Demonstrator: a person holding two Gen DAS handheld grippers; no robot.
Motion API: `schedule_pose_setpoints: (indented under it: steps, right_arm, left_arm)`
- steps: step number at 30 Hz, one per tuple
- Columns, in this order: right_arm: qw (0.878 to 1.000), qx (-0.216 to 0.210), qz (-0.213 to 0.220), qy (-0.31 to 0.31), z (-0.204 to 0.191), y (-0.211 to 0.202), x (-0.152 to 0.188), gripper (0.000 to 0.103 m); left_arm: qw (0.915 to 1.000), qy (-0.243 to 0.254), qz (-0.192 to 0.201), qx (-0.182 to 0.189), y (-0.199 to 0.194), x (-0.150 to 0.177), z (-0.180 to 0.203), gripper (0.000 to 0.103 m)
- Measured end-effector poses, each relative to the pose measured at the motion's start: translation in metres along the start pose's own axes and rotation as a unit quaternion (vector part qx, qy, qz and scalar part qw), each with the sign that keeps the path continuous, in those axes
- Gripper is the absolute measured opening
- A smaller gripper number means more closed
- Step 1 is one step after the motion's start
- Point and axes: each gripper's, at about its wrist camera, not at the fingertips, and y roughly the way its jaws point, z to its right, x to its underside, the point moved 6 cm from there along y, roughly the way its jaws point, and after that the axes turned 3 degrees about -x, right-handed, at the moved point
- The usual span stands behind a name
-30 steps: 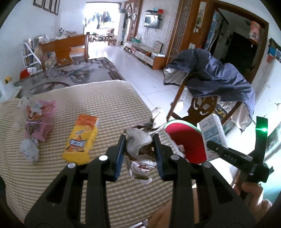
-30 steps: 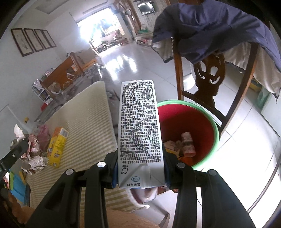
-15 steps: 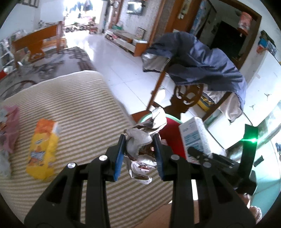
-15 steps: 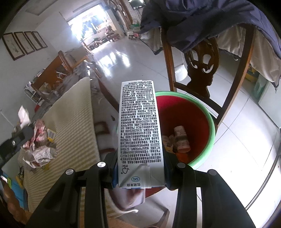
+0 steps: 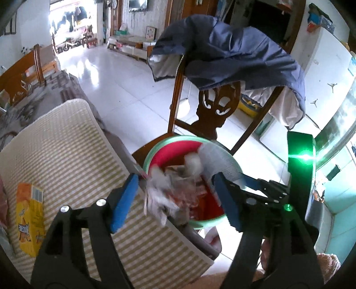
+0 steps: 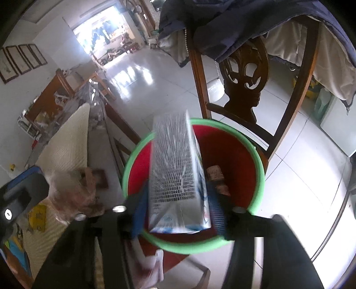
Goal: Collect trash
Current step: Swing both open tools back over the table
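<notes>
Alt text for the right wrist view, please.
The right gripper, jaws opening, lets a printed milk carton tip over a red bin with a green rim holding some trash. A wooden chair draped with a blue jacket stands behind.

You are in a lived-in home: ahead of your tongs stands a carved wooden chair (image 5: 213,111) draped with a blue jacket (image 5: 233,51), beyond it a glossy tiled floor (image 5: 115,86), a television (image 5: 135,4) and framed pictures (image 6: 22,62) to the far left.
</notes>
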Motion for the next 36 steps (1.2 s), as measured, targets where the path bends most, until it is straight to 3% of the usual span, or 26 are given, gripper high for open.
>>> schedule_pose_setpoints:
  steps: [10, 12, 18, 21, 25, 31, 34, 36]
  right_arm:
    - [1.0, -0.006, 0.003, 0.004, -0.01, -0.015, 0.004, 0.056]
    - [1.0, -0.011, 0.009, -0.005, -0.021, -0.024, 0.001, 0.062]
    - [0.995, -0.097, 0.026, -0.011, -0.082, -0.055, -0.006, 0.074]
    - [0.991, -0.122, 0.018, -0.055, -0.126, -0.056, 0.007, 0.079]
    - [0.986, -0.112, -0.018, -0.119, -0.173, -0.04, 0.029, 0.081]
    - [0.988, -0.075, -0.016, -0.131, -0.182, -0.036, 0.038, 0.081]
    - [0.988, -0.057, -0.015, -0.145, -0.181, -0.035, 0.041, 0.081]
    - [0.987, -0.046, -0.019, -0.155, -0.182, -0.031, 0.042, 0.081]
  left_arm:
    - [0.999, -0.039, -0.005, -0.023, -0.015, 0.022, -0.039, 0.072]
    - [0.998, -0.056, 0.005, -0.029, -0.028, 0.029, -0.054, 0.074]
    - [0.9896, -0.122, 0.02, -0.073, -0.068, 0.06, -0.121, 0.076]
    - [0.9775, -0.18, 0.02, -0.108, -0.091, 0.084, -0.174, 0.077]
    - [0.9544, -0.25, 0.016, -0.162, -0.122, 0.124, -0.249, 0.078]
    - [0.9252, -0.298, -0.008, -0.235, -0.136, 0.166, -0.331, 0.081]
    - [0.9111, -0.345, -0.027, -0.224, -0.119, 0.185, -0.357, 0.081]
    - [0.9093, -0.363, -0.038, -0.2, -0.106, 0.187, -0.36, 0.081]
